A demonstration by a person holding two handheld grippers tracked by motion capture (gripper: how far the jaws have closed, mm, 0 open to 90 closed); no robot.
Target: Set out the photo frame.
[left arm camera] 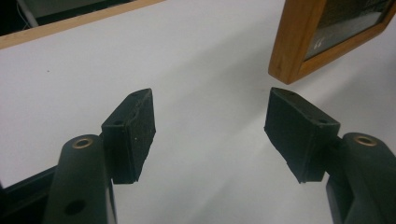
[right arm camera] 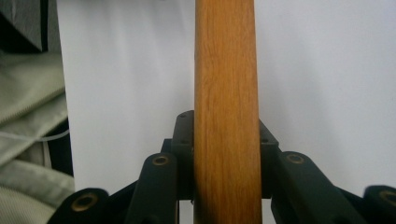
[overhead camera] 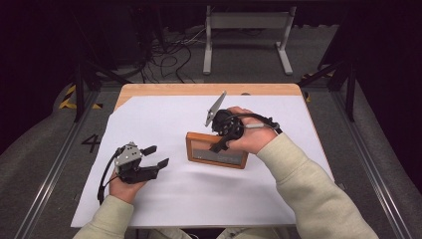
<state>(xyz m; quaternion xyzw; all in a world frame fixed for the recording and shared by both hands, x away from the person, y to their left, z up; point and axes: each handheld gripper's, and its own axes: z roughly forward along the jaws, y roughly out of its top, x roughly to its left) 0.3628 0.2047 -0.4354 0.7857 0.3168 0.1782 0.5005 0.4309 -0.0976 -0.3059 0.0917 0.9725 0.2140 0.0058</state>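
In the right gripper view the wooden frame (right arm camera: 225, 116) runs off the top and bottom edges, and it covers the inner faces of the pads clamped on it. In the left gripper view the frame (left arm camera: 299, 42) is cut by the top and right edges, and the print behind its glass is too blurred to read. From above, the right gripper (overhead camera: 221, 144) hides part of the frame's (overhead camera: 217, 162) top rail.

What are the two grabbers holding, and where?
The right gripper clamps the wooden picture frame by its edge. The left gripper holds nothing.
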